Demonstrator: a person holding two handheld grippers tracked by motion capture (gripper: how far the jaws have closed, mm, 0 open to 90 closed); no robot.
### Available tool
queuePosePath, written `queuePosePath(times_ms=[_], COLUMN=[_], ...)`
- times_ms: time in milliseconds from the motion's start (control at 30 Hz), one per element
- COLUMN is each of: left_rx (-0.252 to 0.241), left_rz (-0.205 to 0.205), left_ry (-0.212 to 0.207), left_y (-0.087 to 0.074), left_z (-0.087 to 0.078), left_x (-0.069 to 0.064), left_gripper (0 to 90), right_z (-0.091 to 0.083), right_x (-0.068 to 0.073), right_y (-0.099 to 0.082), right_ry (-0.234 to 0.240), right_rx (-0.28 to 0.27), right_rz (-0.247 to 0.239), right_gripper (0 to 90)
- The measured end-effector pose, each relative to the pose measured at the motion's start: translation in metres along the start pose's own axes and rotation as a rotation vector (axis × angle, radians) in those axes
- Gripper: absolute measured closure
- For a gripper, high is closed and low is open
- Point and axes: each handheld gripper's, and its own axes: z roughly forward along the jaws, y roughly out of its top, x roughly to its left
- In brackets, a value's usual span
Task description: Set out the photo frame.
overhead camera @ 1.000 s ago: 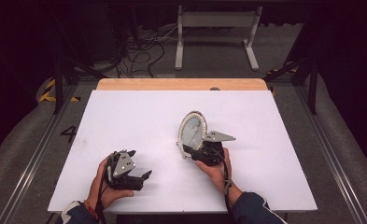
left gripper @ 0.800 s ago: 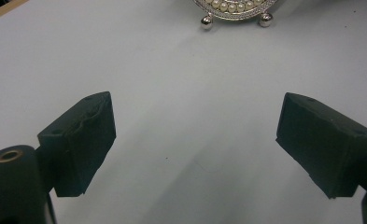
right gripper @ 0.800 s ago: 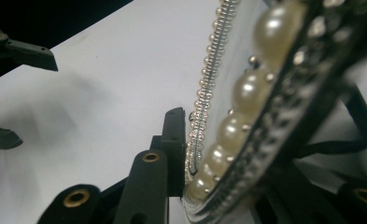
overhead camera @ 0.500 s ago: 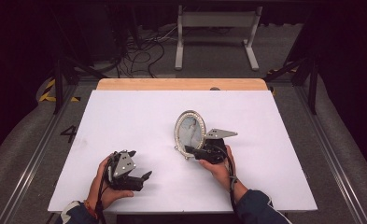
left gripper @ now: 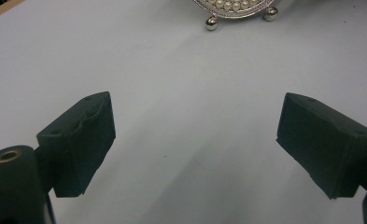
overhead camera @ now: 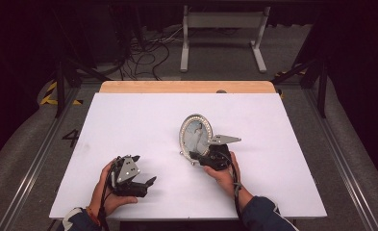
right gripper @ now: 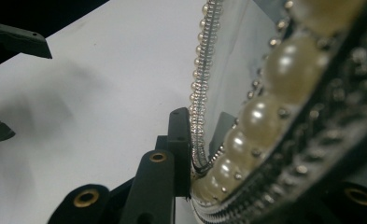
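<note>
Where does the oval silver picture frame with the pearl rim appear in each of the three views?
High view: the oval silver pearl-rimmed picture frame stands right of centre on the white table.
Left gripper view: its ball feet and lower rim at the top edge.
Right gripper view: its rim, close up, right half.
Shared landmark: the pearl rim.

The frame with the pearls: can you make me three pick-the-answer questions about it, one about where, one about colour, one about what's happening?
1. Where is the frame?
A. on the white table
B. on the floor
C. on a shelf

2. What colour are its beads?
A. red
B. pearly white
C. green

3. What is the right gripper doing?
A. lying open far from the frame
B. gripping the frame's edge
C. holding a cup

Answers: 1 A, the frame stands on the white tabletop. 2 B, the rim shows cream-white pearls. 3 B, its jaws have just been closing and press the pearl rim. The left gripper rests open.
</note>
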Motion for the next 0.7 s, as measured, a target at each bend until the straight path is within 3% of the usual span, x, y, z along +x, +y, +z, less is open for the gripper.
queuePosePath(times_ms=[167, 267, 533, 700], left_rx=[0.003, 0.006, 0.002, -0.015], left_rz=[-0.002, 0.000, -0.003, -0.028], left_ry=[-0.003, -0.011, -0.037, -0.066], left_y=[0.000, 0.000, 0.007, 0.016], left_z=[0.001, 0.002, 0.011, 0.024], left_x=[0.000, 0.000, 0.006, 0.017], left_gripper=[11.8, 11.8, 12.2, 13.9], right_z=[-0.003, -0.004, -0.015, -0.030], right_x=[-0.007, -0.008, -0.006, -0.001], right_y=[0.002, 0.003, 0.006, 0.009], right_ry=[0.053, 0.058, -0.009, -0.069], right_rx=[0.034, 0.040, 0.012, -0.005], right_rz=[0.002, -0.005, -0.032, -0.111], right_gripper=[79.7, 79.2, 64.1, 59.3])
